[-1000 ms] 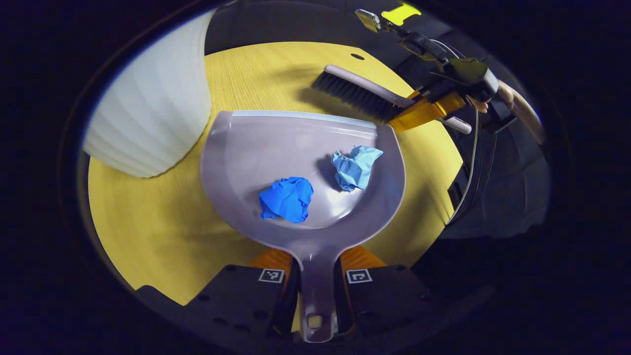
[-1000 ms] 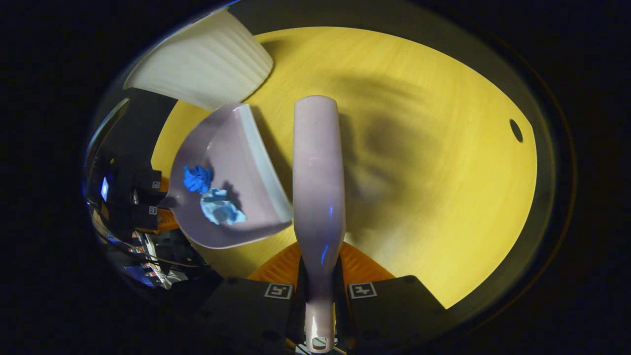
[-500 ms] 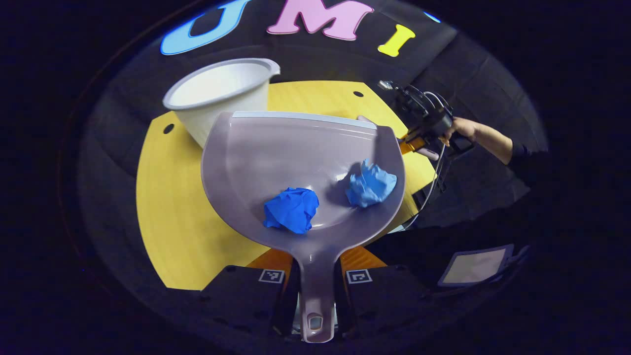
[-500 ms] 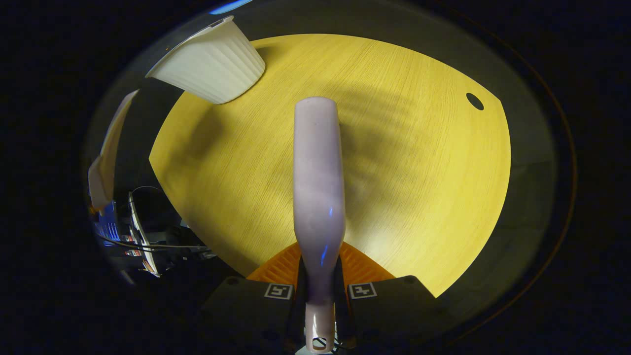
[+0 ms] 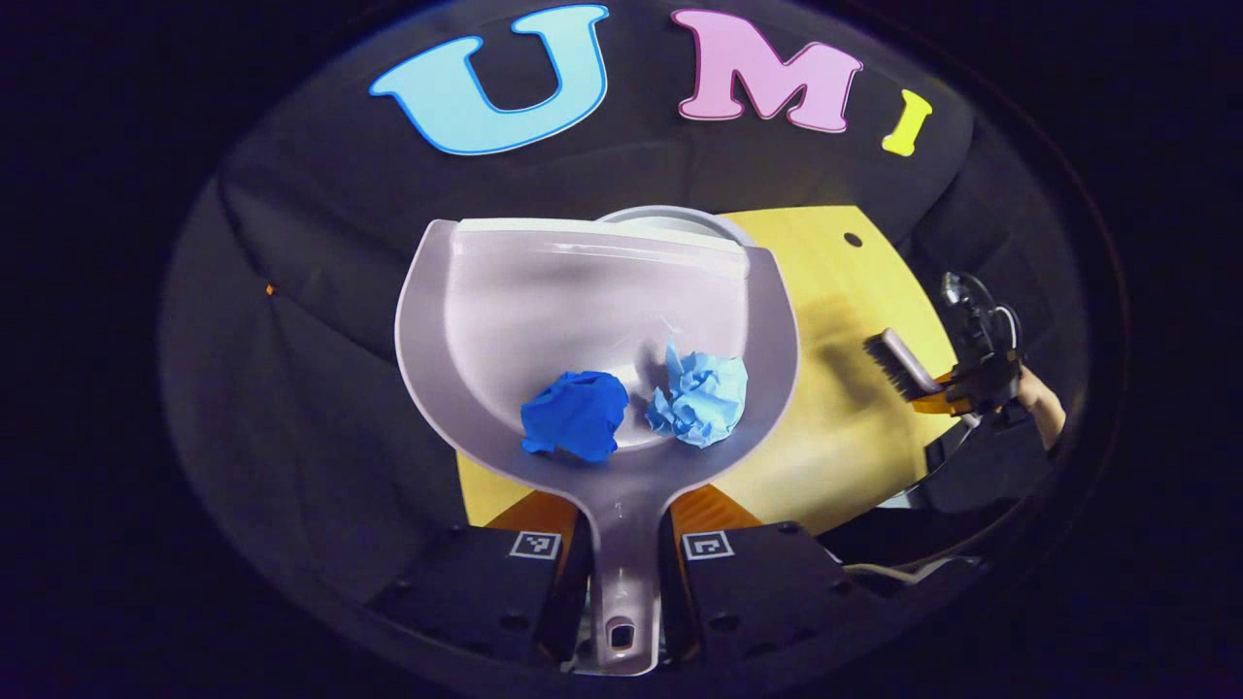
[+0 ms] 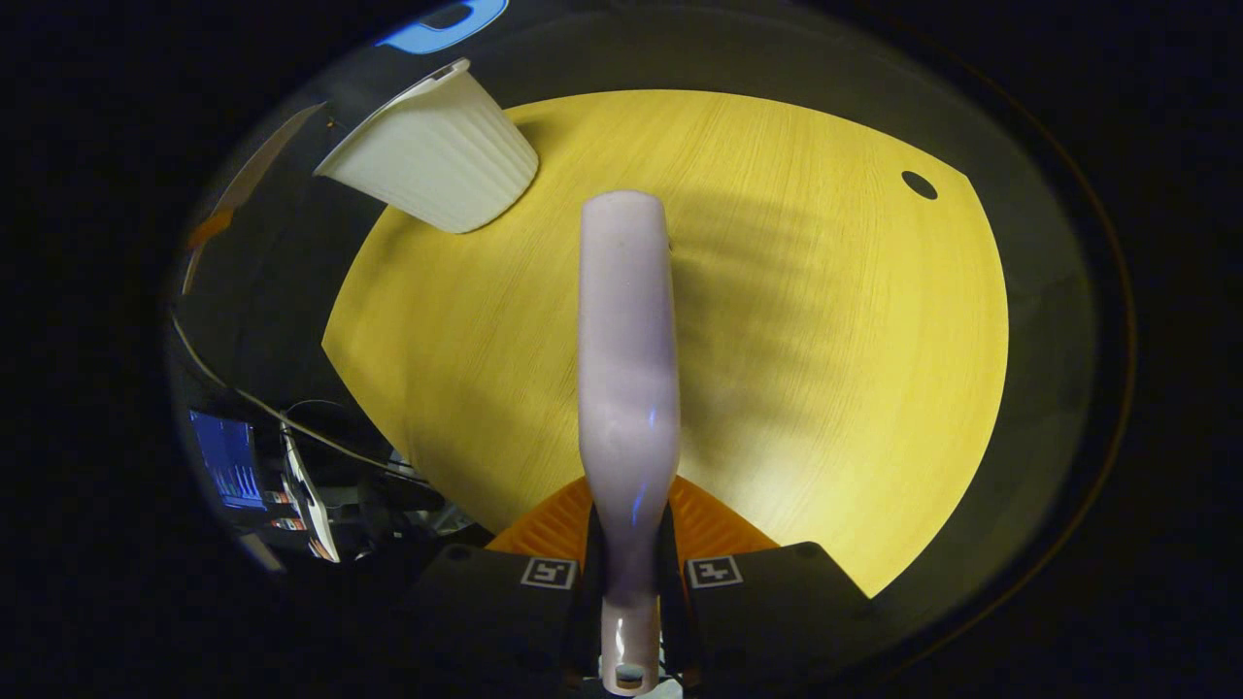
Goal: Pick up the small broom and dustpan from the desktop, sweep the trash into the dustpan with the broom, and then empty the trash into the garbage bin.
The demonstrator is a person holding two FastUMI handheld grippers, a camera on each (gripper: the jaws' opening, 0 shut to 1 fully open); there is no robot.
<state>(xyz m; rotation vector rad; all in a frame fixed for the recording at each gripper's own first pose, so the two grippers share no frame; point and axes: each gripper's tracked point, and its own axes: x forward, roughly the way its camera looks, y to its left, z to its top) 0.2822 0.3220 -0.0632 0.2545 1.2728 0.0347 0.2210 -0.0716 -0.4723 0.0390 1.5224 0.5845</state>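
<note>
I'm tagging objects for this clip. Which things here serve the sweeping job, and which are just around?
Job:
grey plastic dustpan
dark blue paper wad
light blue paper wad
grey-handled small broom
white ribbed garbage bin
left tool
right tool

Around:
yellow wooden desktop
monitors

No readable text, brand or number stands on any object. The only markings are small square black-and-white coded tags (image 5: 536, 545) on the gripper bodies at the bottom centre of both views; they carry patterns, not words.
</note>
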